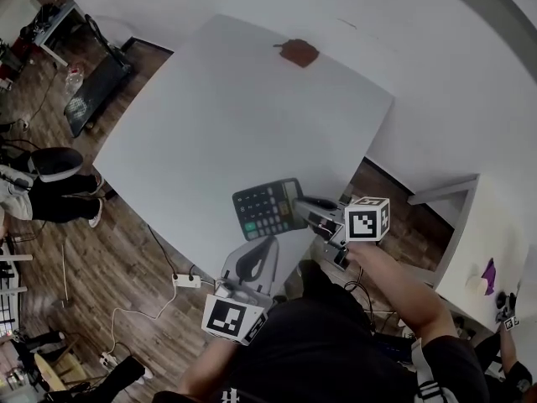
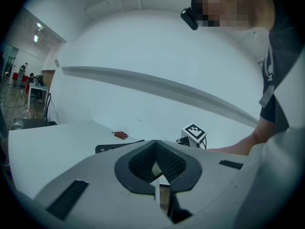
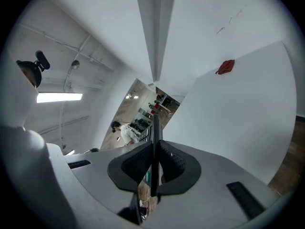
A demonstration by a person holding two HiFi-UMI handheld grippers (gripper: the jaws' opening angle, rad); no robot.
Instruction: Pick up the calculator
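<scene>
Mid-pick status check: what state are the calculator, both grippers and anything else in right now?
calculator: keys up, near the table's near corner, gripped at its right edge
right gripper: shut on the calculator
left gripper: jaws together, nothing between them
brown scrap: lying by the table's far edge

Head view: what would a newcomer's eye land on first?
First, the dark calculator at the near edge of the white table, with the right gripper clamped on its right side. Next, a small red-brown scrap sits alone at the far edge. The left gripper is shut and empty, just off the near edge.
</scene>
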